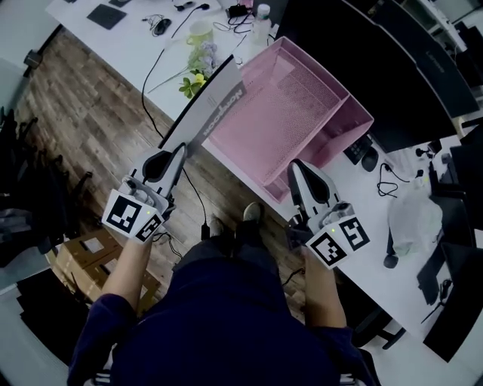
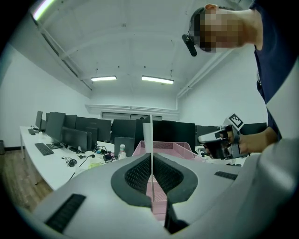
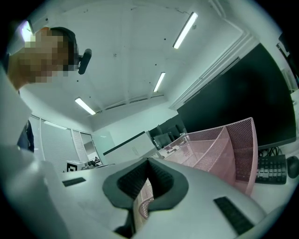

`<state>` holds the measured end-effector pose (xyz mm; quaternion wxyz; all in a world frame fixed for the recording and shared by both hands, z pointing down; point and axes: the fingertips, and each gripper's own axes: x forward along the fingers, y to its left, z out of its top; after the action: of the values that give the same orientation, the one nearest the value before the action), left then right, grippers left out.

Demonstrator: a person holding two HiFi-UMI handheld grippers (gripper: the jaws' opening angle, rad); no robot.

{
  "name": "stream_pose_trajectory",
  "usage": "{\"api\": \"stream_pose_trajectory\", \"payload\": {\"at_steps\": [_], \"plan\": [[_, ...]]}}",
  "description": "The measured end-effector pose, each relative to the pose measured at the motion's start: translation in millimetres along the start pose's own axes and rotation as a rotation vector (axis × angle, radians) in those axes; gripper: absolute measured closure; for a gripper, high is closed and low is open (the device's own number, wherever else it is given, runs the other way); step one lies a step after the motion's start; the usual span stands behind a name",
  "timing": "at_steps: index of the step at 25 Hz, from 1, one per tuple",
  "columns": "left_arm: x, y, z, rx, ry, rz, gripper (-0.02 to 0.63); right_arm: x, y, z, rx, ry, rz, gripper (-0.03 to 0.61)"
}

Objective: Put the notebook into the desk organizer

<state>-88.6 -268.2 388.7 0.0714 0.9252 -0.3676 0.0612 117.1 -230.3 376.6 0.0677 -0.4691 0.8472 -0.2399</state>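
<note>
The notebook is a thin grey-white book with its title printed on it. It stands on edge, and my left gripper is shut on its near end. In the left gripper view the notebook rises as a thin edge from the closed jaws. Its far end reaches the left rim of the pink mesh desk organizer, a wide tray with a narrower compartment on the right. My right gripper is shut with nothing in it, just over the organizer's near corner. The right gripper view has the mesh walls close ahead.
The organizer lies on a white desk whose near edge runs in front of the person. A black monitor stands behind it and a keyboard and mouse to its right. Flowers, a cup, a bottle and cables lie beyond.
</note>
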Motion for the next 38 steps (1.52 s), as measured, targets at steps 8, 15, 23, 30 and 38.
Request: {"api": "stream_pose_trajectory", "payload": {"at_steps": [8,15,23,30,38], "plan": [[24.6,-11.4,-12.4,0.041,0.039,0.028,0.58,-6.2,-32.2,-2.9,0.037,0.018,-0.003,0.574],[38.9,-31.6,-12.0,0.08,0.048,-0.001,0.578,-8.1,-44.3,-4.0,0.059,0.021,0.003,0.574],[44.4,-53.0,-21.5,0.089,0.072,-0.075,0.577,-10.6,-49.3,-12.6,0.092,0.022,-0.007,0.574],[44.1,-64.9,-34.4,0.071,0.1,-0.13,0.541,-11.9,-47.0,-19.4,0.11,0.017,-0.018,0.574],[48.2,-79.2,-55.1,0.036,0.153,-0.166,0.514,-20.8,-48.4,-28.2,0.131,0.019,-0.039,0.574]]}}
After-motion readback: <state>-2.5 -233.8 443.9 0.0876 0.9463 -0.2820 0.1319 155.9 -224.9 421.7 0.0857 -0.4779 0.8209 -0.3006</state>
